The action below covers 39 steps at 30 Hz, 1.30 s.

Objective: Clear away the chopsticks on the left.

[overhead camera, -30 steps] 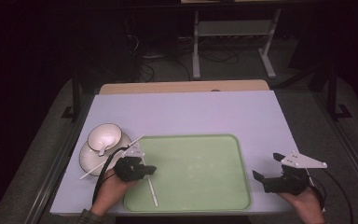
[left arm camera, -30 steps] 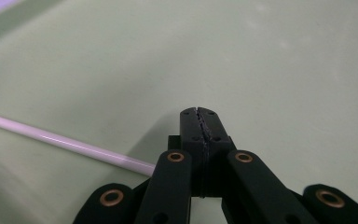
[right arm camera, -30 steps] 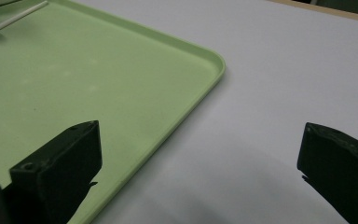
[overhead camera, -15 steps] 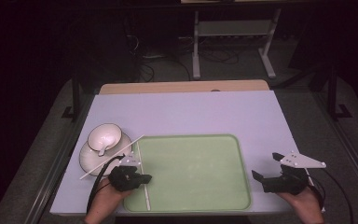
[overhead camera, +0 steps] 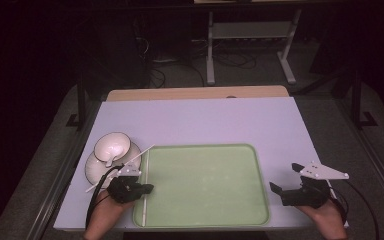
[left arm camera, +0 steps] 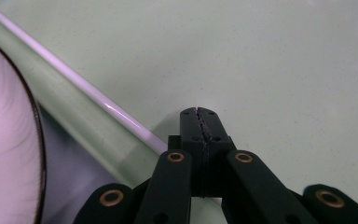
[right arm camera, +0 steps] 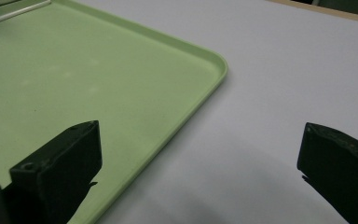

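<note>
1 chopstick [left arm camera: 93, 100], beside shut left tongs [left arm camera: 200, 114]

Your left gripper [overhead camera: 130, 187] is gripping a white chopstick [overhead camera: 145, 185] lying along the green tray's [overhead camera: 205, 217] left edge, beside the stacked bowls [overhead camera: 111, 150]; your right gripper [overhead camera: 300, 192] is resting open right of the tray.

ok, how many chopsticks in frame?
2. One chopstick lies along the green tray's left edge beside the shut left tool. The other chopstick rests slanted across the plate, partly hidden.
</note>
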Available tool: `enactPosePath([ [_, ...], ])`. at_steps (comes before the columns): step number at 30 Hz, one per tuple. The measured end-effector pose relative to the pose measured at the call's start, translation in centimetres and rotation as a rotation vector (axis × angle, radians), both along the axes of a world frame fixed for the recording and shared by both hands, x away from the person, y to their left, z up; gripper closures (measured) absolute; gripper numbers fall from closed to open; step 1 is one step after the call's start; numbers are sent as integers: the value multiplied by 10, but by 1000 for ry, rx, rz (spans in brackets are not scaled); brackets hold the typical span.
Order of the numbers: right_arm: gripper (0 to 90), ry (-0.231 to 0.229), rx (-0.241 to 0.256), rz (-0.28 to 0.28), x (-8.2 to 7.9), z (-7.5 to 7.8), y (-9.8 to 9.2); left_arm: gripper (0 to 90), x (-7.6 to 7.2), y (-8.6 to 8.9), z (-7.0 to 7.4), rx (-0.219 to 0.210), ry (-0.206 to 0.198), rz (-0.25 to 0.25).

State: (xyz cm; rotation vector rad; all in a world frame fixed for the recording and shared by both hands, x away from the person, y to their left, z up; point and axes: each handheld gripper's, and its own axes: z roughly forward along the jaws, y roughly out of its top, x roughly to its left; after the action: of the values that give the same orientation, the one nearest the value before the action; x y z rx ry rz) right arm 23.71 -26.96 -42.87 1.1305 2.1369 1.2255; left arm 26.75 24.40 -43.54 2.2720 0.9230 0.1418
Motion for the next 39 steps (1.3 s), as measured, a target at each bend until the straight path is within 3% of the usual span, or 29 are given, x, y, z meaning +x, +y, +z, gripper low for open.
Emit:
enactPosePath([
  [10, 0, -1, 0, 1, 0, 0, 0, 863, 1, 1, 0, -5, -3, -9],
  [15, 0, 1, 2, 4, 0, 0, 1, 744, 2, 1, 1, -18, -5, -30],
  [17, 0, 1, 5, 2, 0, 0, 1, 679, 2, 2, 4, -25, -27, -32],
  [24, 0, 2, 2, 5, 0, 0, 1, 482, 3, 9, 11, -69, -48, -36],
  [32, 0, -1, 8, 1, 0, 0, 0, 248, -1, 11, 14, -61, -75, -54],
  [39, 0, 2, 4, 1, 1, 0, 0, 167, -6, 15, 16, -55, -70, -93],
])
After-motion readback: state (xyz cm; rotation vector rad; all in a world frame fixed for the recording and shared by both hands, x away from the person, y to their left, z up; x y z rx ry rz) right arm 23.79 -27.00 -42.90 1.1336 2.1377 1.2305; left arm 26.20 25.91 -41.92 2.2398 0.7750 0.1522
